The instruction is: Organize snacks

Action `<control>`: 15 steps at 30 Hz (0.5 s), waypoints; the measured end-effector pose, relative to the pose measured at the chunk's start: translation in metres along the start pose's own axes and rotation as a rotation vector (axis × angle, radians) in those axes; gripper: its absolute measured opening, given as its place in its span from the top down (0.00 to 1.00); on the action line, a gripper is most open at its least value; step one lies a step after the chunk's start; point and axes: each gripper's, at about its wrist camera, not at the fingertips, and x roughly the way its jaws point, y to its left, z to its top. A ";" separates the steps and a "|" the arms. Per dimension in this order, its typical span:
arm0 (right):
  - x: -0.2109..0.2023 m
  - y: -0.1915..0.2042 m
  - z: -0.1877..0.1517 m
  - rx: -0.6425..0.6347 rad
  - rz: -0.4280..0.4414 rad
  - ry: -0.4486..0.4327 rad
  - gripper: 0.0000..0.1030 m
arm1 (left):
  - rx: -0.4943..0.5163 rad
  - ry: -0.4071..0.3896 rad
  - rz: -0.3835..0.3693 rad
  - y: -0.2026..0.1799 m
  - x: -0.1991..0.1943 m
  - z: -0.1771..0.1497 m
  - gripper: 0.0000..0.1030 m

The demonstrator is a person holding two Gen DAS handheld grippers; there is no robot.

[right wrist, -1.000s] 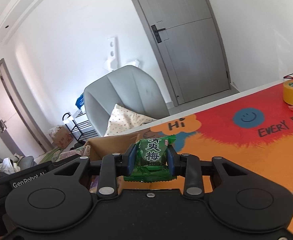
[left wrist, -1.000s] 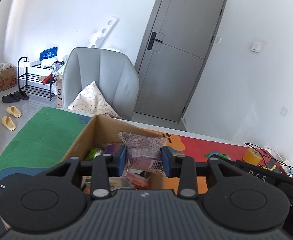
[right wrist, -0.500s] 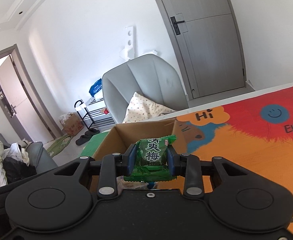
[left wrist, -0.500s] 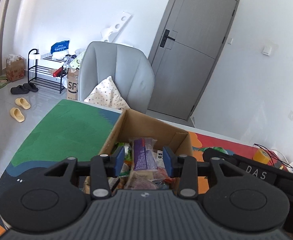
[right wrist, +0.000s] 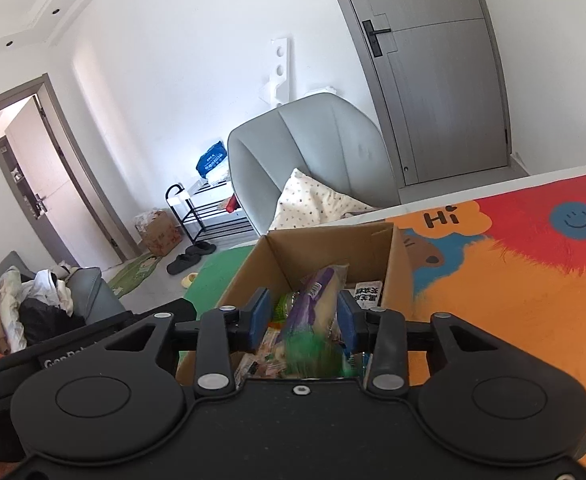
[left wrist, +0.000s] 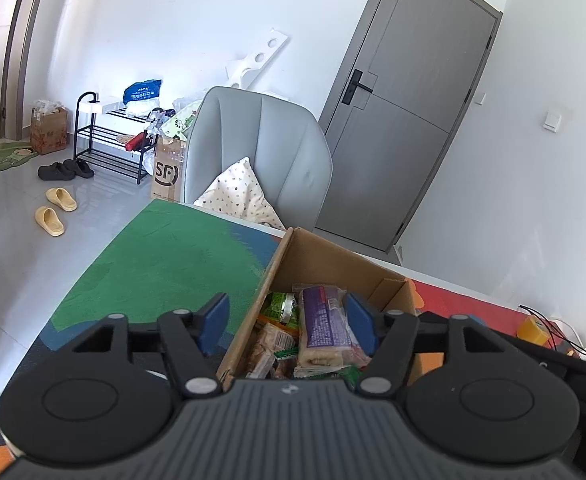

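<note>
Over the cardboard box (left wrist: 325, 258) both claws, left claw (left wrist: 285, 322) and right claw (right wrist: 303, 316), hang spread wide and empty, green packet (right wrist: 313, 354) dropping in, so probably fetch more snacks off the bench next.

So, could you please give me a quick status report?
Left gripper open over cardboard box, purple packet lying inside. Right gripper open, green packet blurred beneath it. Nothing in the way.
</note>
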 end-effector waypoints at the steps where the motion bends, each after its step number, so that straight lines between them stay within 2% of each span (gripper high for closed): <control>1: -0.001 0.000 -0.001 0.000 -0.008 -0.001 0.58 | -0.001 0.000 -0.001 0.000 0.000 0.000 0.29; 9: -0.018 -0.011 -0.006 0.018 -0.068 -0.021 0.46 | 0.007 0.020 0.003 0.000 -0.001 -0.007 0.20; 15: -0.030 -0.020 -0.016 0.032 -0.111 -0.033 0.29 | 0.032 0.044 -0.001 -0.005 -0.003 -0.013 0.12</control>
